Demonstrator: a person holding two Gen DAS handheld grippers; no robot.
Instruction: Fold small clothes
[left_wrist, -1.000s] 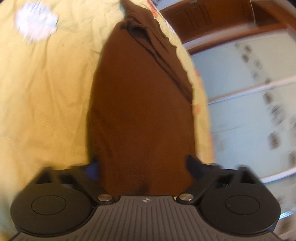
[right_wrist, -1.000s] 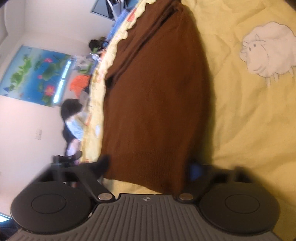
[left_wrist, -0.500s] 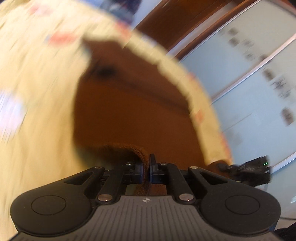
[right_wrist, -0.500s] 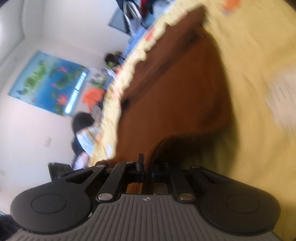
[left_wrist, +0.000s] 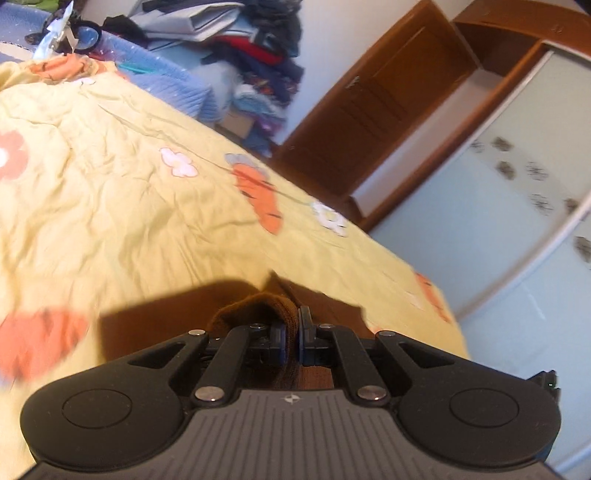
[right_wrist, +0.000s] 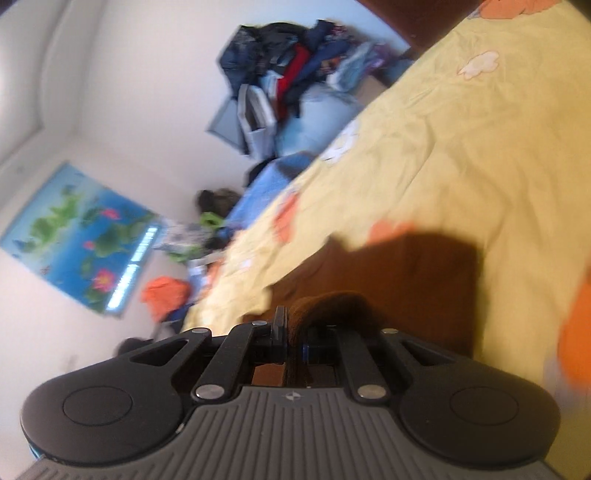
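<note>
While its knitted edge is pinched in both tools, the brown garment (left_wrist: 236, 306) lies on the bed directly ahead of and beneath each one, only a short stretch of it showing beyond the fingertips. The left hand-held gripper (left_wrist: 291, 332) is closed tight on a bunched brown fold, and the right hand-held gripper (right_wrist: 293, 334) is likewise clamped on a humped fold. A second ago both stood wide apart with the garment spread long between their fingers; they have since snapped together on the cloth and carried it forward over the yellow bedspread (left_wrist: 110, 192), so carrot and flower prints now fill the view. No readable writing shows. Beyond the left tool stand a wooden wardrobe (left_wrist: 388, 110) and a clothes pile (left_wrist: 255, 48); left of the right tool hangs a lotus poster (right_wrist: 81, 236).
</note>
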